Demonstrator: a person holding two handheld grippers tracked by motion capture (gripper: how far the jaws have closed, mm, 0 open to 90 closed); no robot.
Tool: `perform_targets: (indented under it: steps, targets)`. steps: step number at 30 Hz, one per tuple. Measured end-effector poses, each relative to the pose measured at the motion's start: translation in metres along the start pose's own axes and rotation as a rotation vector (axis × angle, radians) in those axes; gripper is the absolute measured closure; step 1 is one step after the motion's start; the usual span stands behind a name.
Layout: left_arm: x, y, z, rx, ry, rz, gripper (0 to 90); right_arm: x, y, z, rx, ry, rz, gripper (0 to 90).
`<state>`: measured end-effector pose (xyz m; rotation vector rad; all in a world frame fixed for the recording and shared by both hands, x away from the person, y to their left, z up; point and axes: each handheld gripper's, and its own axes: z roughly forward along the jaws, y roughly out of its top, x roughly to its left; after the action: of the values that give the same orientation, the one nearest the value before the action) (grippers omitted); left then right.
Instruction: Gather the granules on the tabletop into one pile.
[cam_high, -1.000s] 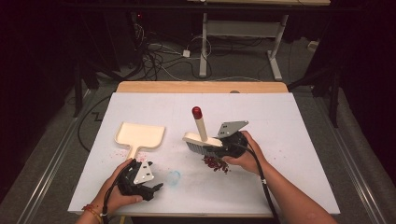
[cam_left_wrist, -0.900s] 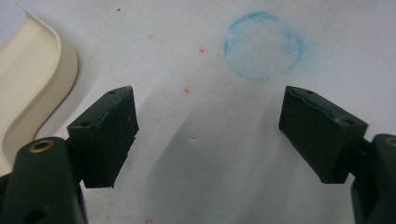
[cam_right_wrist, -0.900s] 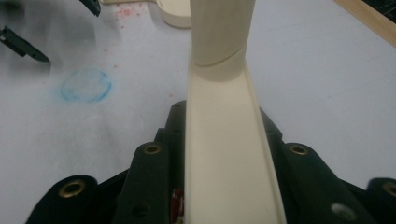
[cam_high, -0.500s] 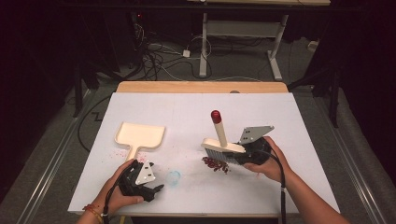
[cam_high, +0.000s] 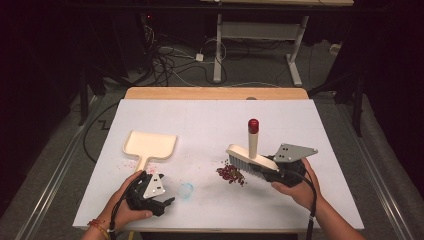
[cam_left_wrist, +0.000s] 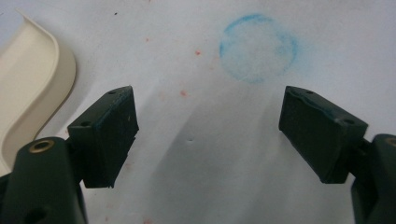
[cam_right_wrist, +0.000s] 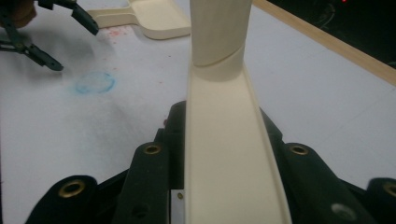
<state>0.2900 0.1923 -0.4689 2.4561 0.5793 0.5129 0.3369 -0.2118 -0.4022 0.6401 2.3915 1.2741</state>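
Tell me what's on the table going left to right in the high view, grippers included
Dustpan → left gripper → blue ring mark → pile of red bits → brush → right gripper, its jaws closed on the brush.

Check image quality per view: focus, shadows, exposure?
High view: white table evenly lit, surroundings nearly black, crumbs slightly soft. Left gripper view: jaws sharp, soft shadow under them, blue ring fuzzy. Right gripper view: brush close and blurred, dustpan beyond also soft.
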Motion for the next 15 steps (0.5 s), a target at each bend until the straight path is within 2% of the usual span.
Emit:
perform_targets:
  steps: [4, 5, 7, 9, 11, 13, 15]
  targets:
    - [0.0, 0.002, 0.002, 0.002, -0.002, 0.007, 18.9, -0.004, -0.002, 0.004, -0.024, -0.025, 0.012, 67.0]
    - [0.0, 0.003, 0.002, 0.004, -0.003, 0.011, 18.9, -0.007, -0.002, 0.007, -0.031, -0.038, 0.002, 67.0]
    - [0.0, 0.004, 0.004, 0.006, -0.007, 0.015, 18.9, -0.012, -0.003, 0.015, -0.028, -0.074, -0.017, 67.0]
    - [0.001, 0.004, 0.005, 0.013, -0.01, 0.022, 18.9, -0.019, -0.005, 0.026, -0.026, -0.079, -0.011, 67.0]
    - [0.001, 0.004, 0.005, 0.013, -0.013, 0.022, 18.9, -0.023, -0.009, 0.037, -0.025, -0.111, -0.024, 67.0]
    - [0.001, 0.004, 0.005, 0.014, -0.012, 0.02, 18.9, -0.025, -0.014, 0.047, -0.014, -0.105, -0.012, 67.0]
    - [0.002, 0.003, 0.005, 0.014, -0.015, 0.02, 18.9, -0.022, -0.017, 0.054, -0.02, -0.09, -0.035, 67.0]
